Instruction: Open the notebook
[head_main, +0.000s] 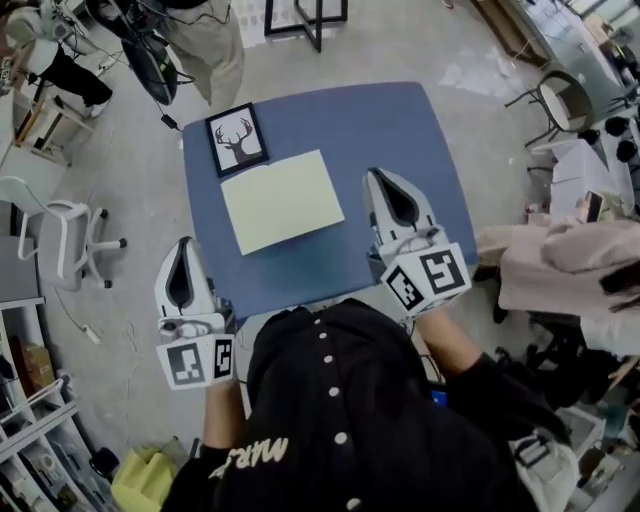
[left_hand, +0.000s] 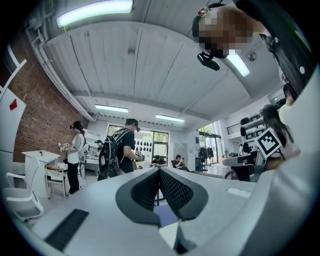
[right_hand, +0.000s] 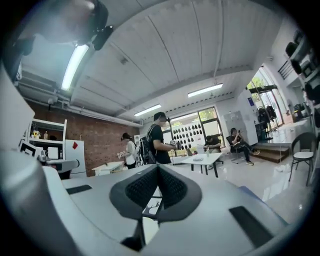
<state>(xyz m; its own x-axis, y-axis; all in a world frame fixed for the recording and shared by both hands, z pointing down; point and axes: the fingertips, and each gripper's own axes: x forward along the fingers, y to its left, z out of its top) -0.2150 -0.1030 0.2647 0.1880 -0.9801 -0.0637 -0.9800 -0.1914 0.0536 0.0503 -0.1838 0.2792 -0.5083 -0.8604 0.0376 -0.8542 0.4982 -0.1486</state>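
Observation:
A pale yellow-green notebook (head_main: 283, 200) lies flat and closed on the blue table (head_main: 330, 115), near its middle. My right gripper (head_main: 378, 176) hangs above the table's right side, to the right of the notebook, shut with nothing between its pads. My left gripper (head_main: 184, 246) is off the table's front left corner, also shut and empty. Both point level, so the gripper views look across the room. In the left gripper view the pads (left_hand: 172, 189) meet at the tip, with a sliver of blue table below. In the right gripper view the pads (right_hand: 171, 186) touch too.
A framed deer picture (head_main: 237, 138) lies at the table's back left corner, close to the notebook. A white chair (head_main: 70, 240) stands to the left. Piled clothes (head_main: 565, 265) lie at the right. People (left_hand: 125, 147) and white tables (right_hand: 202, 160) stand farther off in the room.

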